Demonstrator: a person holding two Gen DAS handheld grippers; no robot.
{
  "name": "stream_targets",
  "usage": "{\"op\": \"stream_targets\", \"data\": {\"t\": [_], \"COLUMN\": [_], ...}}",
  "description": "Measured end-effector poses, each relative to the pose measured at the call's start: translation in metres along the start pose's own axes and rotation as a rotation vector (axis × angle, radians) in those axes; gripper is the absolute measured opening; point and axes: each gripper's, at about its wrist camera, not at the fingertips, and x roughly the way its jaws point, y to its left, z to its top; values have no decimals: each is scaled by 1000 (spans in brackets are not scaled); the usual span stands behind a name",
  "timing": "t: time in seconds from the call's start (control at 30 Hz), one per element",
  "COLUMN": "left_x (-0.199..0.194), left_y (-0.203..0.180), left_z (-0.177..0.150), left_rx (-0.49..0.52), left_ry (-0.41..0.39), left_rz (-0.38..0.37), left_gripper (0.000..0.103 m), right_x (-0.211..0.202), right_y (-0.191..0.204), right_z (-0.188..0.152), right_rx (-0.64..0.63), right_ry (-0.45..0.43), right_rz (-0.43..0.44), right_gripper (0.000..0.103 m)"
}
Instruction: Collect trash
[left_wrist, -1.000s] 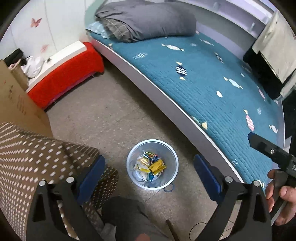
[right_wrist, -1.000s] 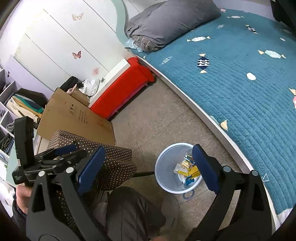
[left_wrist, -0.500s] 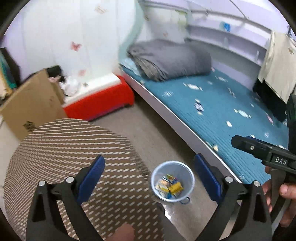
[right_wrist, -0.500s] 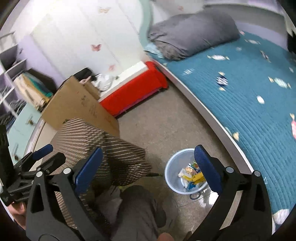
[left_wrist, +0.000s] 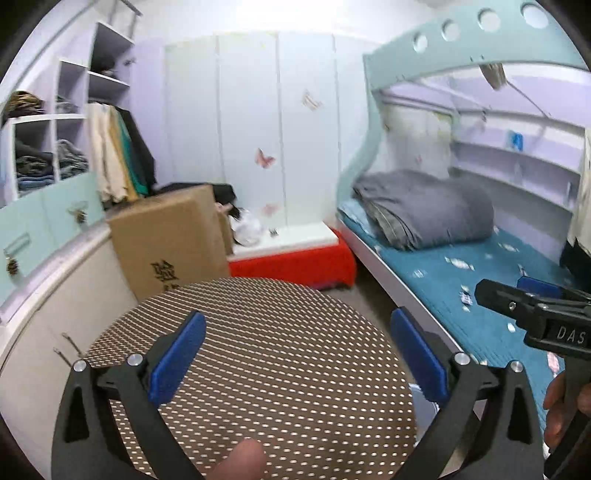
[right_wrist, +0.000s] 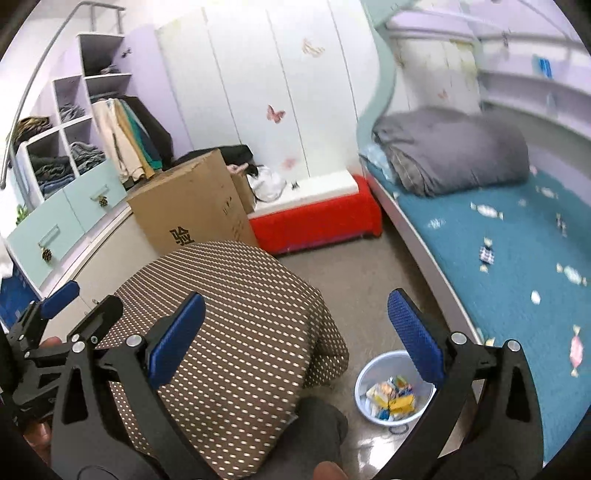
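Note:
A pale blue waste bin stands on the floor between the round table and the bed, with several colourful wrappers inside. My right gripper is open and empty, held high above the table edge and the bin. My left gripper is open and empty above the brown dotted tablecloth. In the left wrist view only a sliver of the bin shows past the table edge. The right gripper's body shows at the right there, and the left gripper's body shows at the left of the right wrist view.
A round table with a brown dotted cloth is in front. A bed with a teal mattress and grey bedding runs along the right. A cardboard box, a red bench and wardrobe shelves stand behind.
Both grippers have lifted and tilted up from looking down at the bin to looking across the room. The bin has slid low in both views. Both stay open and empty.

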Motion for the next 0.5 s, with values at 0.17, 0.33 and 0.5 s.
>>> {"op": "stream_targets", "data": {"t": [0.17,0.33,0.5], "left_x": [-35,-63,-81], "left_y": [18,29,35], "left_z": [7,11,7], "left_rx": [-45,-85,-113], "left_ry": [-91,-131,-167], "left_rz": [45,39,75], "left_gripper": [98,98,98], "right_x": [-28,-51,-69], "right_y": [35,61,81], "right_z": [9,16,17], "right_rx": [-57,-99,-147], "right_ry": [-87,-161,-217], "right_rz": [8,-3,-11], "right_gripper": [97,97,97]}}
